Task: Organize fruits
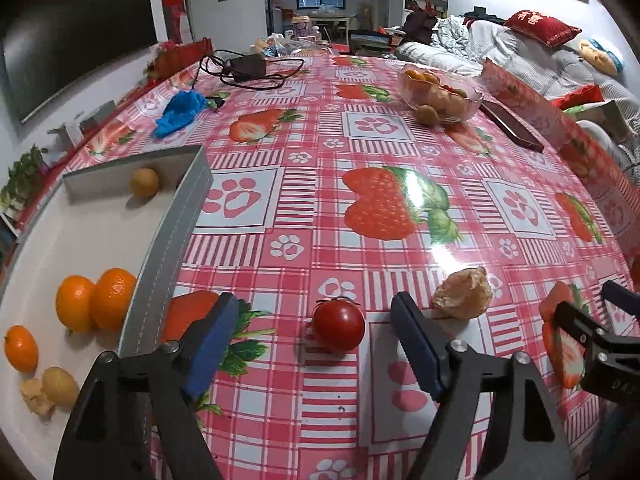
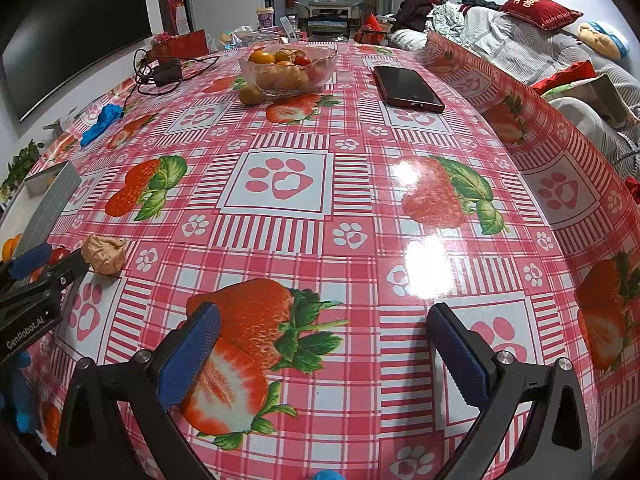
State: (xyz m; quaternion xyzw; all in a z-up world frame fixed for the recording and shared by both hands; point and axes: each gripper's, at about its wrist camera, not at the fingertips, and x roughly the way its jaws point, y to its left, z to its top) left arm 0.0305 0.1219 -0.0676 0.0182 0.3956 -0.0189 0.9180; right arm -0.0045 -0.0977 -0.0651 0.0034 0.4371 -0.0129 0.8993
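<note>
A red tomato [image 1: 338,323] is seen on the bench [image 1: 360,120] between the open jaws of the left gripper [image 1: 316,340], untouched. A crumpled brown wrapper [image 1: 463,294] lies just beside. Three oranges [image 1: 96,300] are counted in the grey tray [image 1: 168,240]. The right gripper [image 2: 324,356] is held open, empty.

Right gripper [image 2: 324,354] held open over a strawberry-print tablecloth [image 2: 280,216].
A glass bowl [image 2: 288,66] of fruit is seen at the far side, a phone [image 2: 406,88] to its right, a crumpled paper ball [image 2: 105,256] near the left gripper [image 2: 38,268] at the left edge.
</note>
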